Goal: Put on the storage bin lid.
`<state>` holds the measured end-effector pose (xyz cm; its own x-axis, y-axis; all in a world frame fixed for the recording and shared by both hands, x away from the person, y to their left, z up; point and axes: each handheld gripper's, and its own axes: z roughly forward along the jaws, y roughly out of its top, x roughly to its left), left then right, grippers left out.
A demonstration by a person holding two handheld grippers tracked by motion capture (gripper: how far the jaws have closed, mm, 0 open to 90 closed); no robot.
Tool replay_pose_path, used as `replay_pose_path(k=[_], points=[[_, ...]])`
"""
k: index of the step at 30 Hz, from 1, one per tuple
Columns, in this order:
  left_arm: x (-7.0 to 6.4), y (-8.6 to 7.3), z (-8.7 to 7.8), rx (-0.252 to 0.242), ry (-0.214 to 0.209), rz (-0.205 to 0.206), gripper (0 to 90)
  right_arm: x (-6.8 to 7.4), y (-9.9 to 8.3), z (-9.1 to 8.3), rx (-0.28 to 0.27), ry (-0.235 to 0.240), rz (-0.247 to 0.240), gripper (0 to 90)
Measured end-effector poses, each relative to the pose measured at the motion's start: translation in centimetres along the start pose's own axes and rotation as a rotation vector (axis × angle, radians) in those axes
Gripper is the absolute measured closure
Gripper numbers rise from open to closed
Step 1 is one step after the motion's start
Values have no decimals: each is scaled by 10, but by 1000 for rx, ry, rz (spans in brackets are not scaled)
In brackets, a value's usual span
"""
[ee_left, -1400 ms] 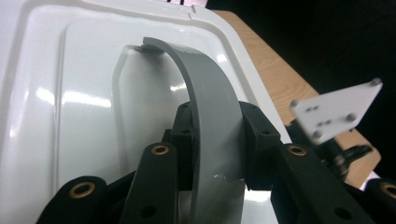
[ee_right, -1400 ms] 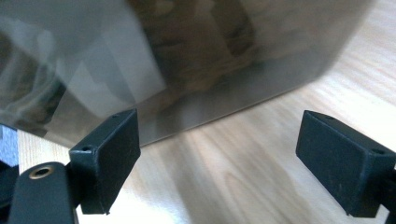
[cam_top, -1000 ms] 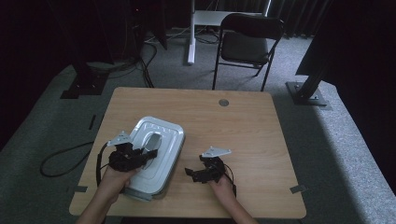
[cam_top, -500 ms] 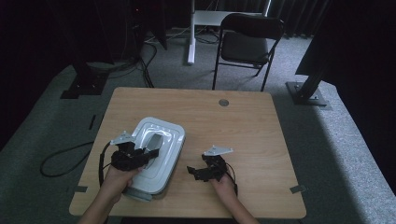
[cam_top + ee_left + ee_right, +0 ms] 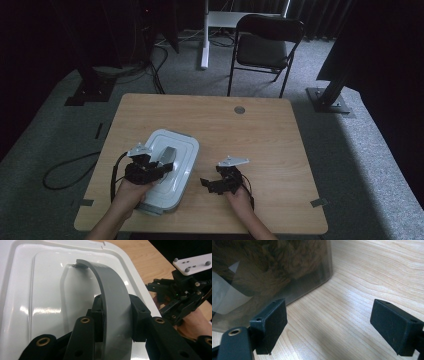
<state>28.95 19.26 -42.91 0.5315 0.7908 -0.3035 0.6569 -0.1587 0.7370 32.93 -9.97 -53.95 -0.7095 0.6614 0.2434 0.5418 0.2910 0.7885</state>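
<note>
Black folding chair (image 5: 267, 45) beyond the wooden table (image 5: 260, 135), white desk leg (image 5: 204, 35) alongside on grey carpet (image 5: 370, 165).

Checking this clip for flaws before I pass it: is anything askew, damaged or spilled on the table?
Nothing stands out. The white lidded box sits at an angle to the table edges. The left hand-held gripper is shut on its raised grey handle. The right hand-held gripper hangs open beside the box.

Box (image 5: 167, 170) on the table (image 5: 260, 135), front left; chair (image 5: 265, 45) behind the table
</note>
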Motion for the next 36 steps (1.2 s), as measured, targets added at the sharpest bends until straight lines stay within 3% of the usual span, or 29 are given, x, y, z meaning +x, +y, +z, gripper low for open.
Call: replay_pose_path(k=[3, 9, 10, 12, 19, 23, 27, 33, 36], points=[[-3, -1, 1, -5, 33, 12, 705, 2, 0, 0, 2, 4, -4, 133], [-4, 0, 1, -5, 40, 10, 700, 2, 0, -1, 0, 4, -9, 133], [-2, 0, 1, -7, 23, -7, 698, 2, 0, -2, 1, 4, -10, 133], [-1, 1, 1, -6, 12, -1, 688, 1, 0, -3, -2, -1, -12, 133], [0, 1, -3, -18, -27, -6, 507, -4, 0, -6, -2, -11, -7, 133], [-6, 4, -16, -57, 17, 44, 450, -6, 0, -8, -6, -16, 1, 133], [-1, 4, -20, -56, 42, 41, 447, -7, 1, -10, -11, -19, 2, 133], [2, 2, -24, -65, 35, 39, 403, -7, 1, -10, -12, -21, 1, 133], [4, 1, -33, -87, 62, 55, 389, -8, 1, -11, -11, -22, 3, 133]])
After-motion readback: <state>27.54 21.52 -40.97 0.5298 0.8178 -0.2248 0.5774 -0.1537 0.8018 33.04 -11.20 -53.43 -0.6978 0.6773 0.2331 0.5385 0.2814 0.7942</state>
